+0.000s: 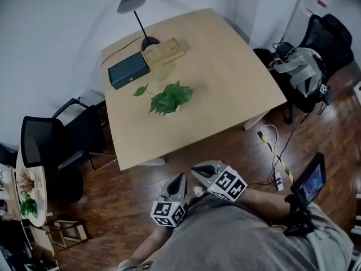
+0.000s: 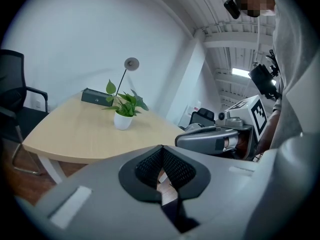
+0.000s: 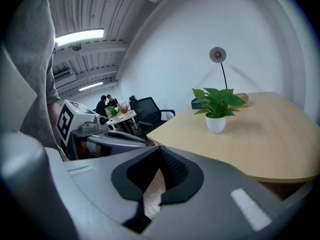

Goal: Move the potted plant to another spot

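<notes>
A small potted plant [image 1: 168,99] with green leaves in a white pot stands near the middle of a light wooden table [image 1: 225,78]. It also shows in the left gripper view as the potted plant [image 2: 123,113] and in the right gripper view as the potted plant [image 3: 216,111]. Both grippers hang in front of my body, short of the table's near edge. My left gripper [image 1: 179,180] is shut and holds nothing; its tip [image 2: 161,149] points toward the table. My right gripper [image 1: 201,170] is shut and empty too, with its tip [image 3: 159,150] aimed the same way.
On the table's far side stand a desk lamp [image 1: 132,10], a dark box [image 1: 128,69] and a wooden box [image 1: 164,51]. A black office chair [image 1: 53,143] sits at the left. Another chair with bags [image 1: 307,66] and floor cables [image 1: 276,151] lie at the right. People sit at a distant table [image 3: 112,106].
</notes>
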Tool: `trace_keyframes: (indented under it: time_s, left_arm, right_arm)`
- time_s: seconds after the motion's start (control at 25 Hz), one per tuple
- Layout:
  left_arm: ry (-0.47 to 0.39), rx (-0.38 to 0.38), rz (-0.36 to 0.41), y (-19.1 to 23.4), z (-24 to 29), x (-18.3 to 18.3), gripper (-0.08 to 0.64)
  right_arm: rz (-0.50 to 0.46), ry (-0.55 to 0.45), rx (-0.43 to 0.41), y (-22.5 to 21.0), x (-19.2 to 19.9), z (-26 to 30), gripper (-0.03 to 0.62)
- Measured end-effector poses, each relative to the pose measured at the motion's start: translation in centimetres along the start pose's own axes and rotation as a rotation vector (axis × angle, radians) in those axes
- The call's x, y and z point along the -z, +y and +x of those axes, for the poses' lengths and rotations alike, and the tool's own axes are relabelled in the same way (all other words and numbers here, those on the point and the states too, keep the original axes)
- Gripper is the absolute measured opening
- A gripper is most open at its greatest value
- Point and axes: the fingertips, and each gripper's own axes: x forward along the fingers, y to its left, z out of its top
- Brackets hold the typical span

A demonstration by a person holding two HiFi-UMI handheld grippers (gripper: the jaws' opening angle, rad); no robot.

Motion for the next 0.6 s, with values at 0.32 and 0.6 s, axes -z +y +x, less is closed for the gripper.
trace_keyframes:
  time_s: [0.32, 0.6]
  left_arm:
    - [-0.023, -0.028, 0.005, -2.0, 0.6, -1.4, 0.003]
    - [-0.070, -0.045, 0.021, -2.7, 1.3, -2.3, 0.003]
  right_arm:
    - [0.006, -0.027, -0.020, -0.4, -1.3, -2.9, 0.006]
    - [0.044, -0.052, -0.029, -1.5, -1.2, -3.5, 0.006]
